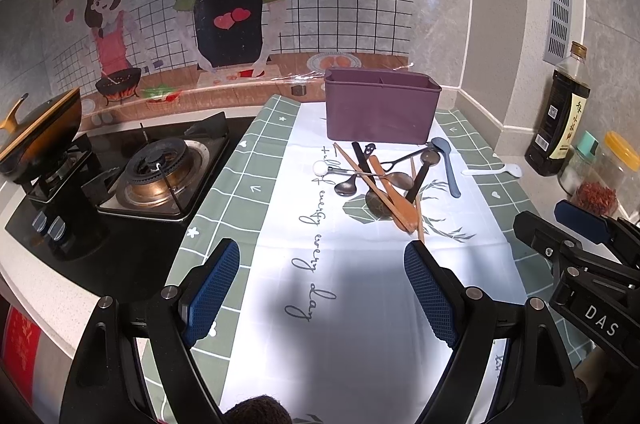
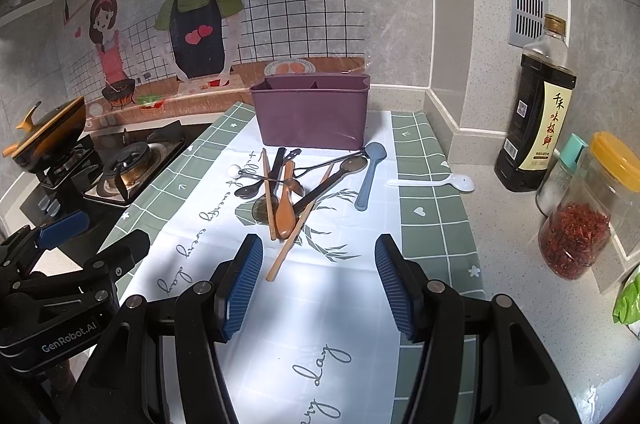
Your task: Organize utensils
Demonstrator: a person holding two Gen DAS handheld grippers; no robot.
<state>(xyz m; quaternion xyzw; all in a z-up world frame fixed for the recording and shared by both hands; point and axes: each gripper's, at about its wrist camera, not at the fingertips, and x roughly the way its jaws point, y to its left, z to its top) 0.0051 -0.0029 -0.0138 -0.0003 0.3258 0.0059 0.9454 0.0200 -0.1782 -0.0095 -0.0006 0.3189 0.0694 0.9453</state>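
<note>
A purple utensil holder (image 1: pixel 382 107) (image 2: pixel 312 113) with divided compartments stands at the back of the cloth. In front of it lies a pile of utensils (image 1: pixel 388 179) (image 2: pixel 294 189): wooden chopsticks, a wooden spoon (image 2: pixel 286 209), dark metal spoons and a blue spoon (image 1: pixel 447 163) (image 2: pixel 370 173). A white spoon (image 1: pixel 494 170) (image 2: pixel 436 182) lies apart to the right. My left gripper (image 1: pixel 322 258) is open and empty, short of the pile. My right gripper (image 2: pixel 320 252) is open and empty, its left pad beside the chopstick ends.
A gas stove (image 1: pixel 160 171) (image 2: pixel 128 167) and a pot with a lid (image 1: pixel 36 131) sit to the left. A soy sauce bottle (image 2: pixel 534 111) and a jar of dried chilli (image 2: pixel 584 212) stand at the right. The green-and-white cloth (image 1: pixel 240 191) covers the counter.
</note>
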